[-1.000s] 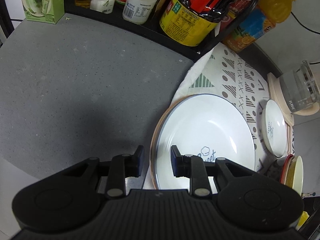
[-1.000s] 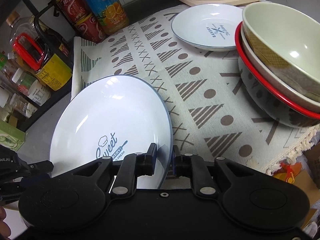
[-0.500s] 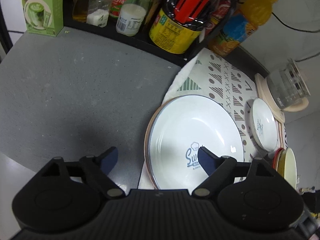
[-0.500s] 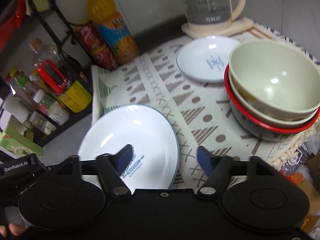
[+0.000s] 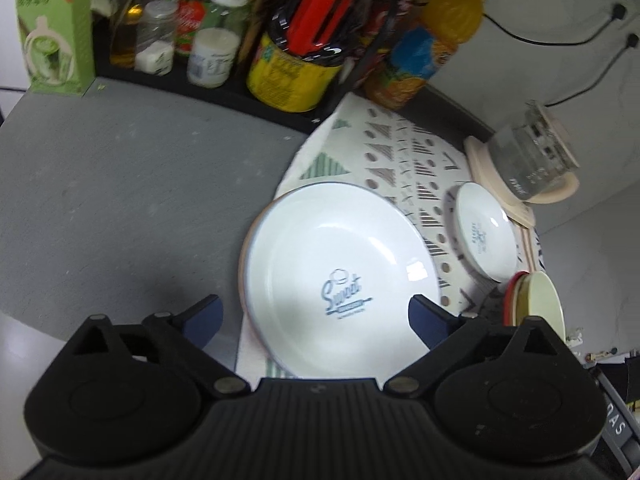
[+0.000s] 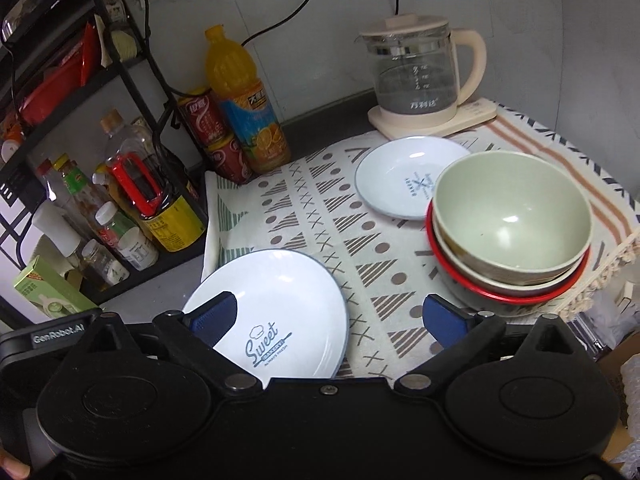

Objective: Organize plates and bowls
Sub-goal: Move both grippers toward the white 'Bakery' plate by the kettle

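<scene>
Your left gripper (image 5: 316,316) is spreading wide, nothing pinched, and your right gripper (image 6: 328,316) is opening too, pads clear of the big white plate (image 6: 276,308) lying lower centre on the patterned cloth (image 6: 360,248); another plate's rim peeks out beneath it in the left view; the small plate (image 6: 404,178) sits upper right, just beside the stacked bowls (image 6: 508,228) at right

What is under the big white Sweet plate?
Under the big white plate an orange-pink rim of another plate shows, on the patterned cloth. Anything further below is covered.
</scene>
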